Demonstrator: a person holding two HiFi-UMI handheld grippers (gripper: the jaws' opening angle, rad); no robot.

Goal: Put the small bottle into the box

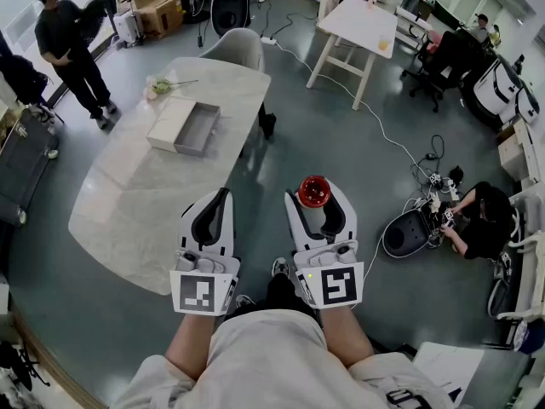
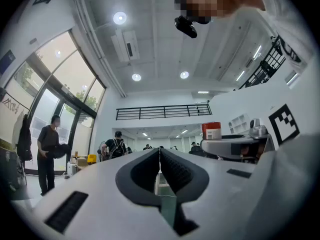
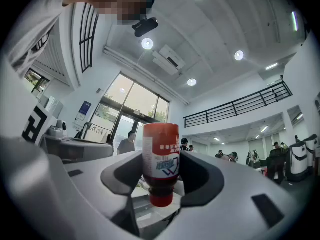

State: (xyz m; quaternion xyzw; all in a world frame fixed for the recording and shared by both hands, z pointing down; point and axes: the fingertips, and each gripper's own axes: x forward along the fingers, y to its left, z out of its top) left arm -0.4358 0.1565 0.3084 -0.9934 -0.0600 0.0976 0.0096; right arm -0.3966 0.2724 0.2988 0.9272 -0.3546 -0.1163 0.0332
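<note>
Ahead, a pale desk (image 1: 128, 203) on the grey office floor (image 1: 341, 143) carries the open box (image 1: 183, 126). Both grippers tilt upward, short of the desk. The left gripper's (image 1: 223, 194) fingers are closed and empty; the right gripper's (image 1: 316, 196) fingers clamp the small bottle (image 3: 161, 156).

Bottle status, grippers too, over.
Right gripper shut on bottle, cap inward. Left gripper shut, empty. Box open on table, not yet reached. Nothing blocking it.
</note>
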